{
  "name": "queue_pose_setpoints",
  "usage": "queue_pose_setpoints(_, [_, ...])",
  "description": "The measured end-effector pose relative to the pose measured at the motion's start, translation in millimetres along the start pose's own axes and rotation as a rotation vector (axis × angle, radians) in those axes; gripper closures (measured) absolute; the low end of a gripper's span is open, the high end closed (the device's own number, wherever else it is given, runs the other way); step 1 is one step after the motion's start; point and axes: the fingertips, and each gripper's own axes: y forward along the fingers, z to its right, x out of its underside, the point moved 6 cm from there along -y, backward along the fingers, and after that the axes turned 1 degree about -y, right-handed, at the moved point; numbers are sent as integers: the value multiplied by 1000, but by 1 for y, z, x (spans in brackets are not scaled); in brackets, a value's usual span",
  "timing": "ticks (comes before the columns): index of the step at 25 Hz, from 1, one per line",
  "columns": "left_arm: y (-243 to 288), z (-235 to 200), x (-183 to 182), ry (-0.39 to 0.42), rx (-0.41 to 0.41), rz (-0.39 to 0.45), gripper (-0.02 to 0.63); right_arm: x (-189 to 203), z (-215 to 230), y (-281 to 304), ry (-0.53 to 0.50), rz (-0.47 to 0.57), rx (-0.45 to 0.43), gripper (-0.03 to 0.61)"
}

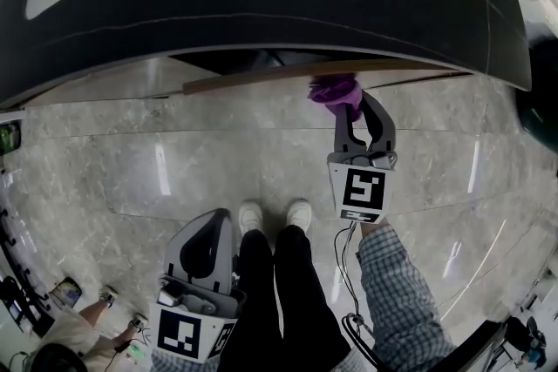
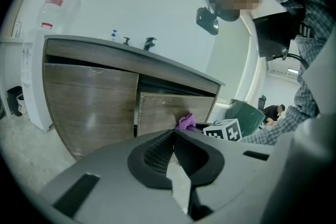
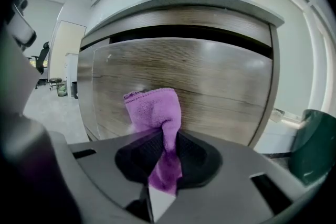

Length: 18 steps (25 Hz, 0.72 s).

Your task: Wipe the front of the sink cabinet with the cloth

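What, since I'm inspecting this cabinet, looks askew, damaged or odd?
On the sink cabinet, the dark gap above the drawer front is wider than above the neighbouring door panel, so that drawer may be slightly ajar. No spill or damage shows.

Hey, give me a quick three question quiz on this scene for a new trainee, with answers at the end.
1. True or false: the left gripper holds the cloth.
2. What colour is the cloth? A green, B purple, C white.
3. Fill in: the right gripper faces the wood-grain front of the sink ____.
Key: 1 false, its jaws are shut and empty; 2 B; 3 cabinet.
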Motion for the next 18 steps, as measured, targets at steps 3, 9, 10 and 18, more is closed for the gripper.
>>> queue_pose_setpoints(3, [4, 6, -1, 9, 13, -2, 603, 6, 24, -2, -16, -10, 48, 503])
queue_pose_setpoints(9, [14, 15, 4, 41, 34, -26, 603, 24, 59, -3, 7, -29, 110, 503])
queue_pose_setpoints(10, [16, 17, 4, 43, 36, -27, 603, 27, 65, -3, 9, -31, 120, 503])
queue_pose_setpoints(18, [21, 24, 4, 53, 28, -35, 603, 55, 126, -10, 127, -70, 271, 504])
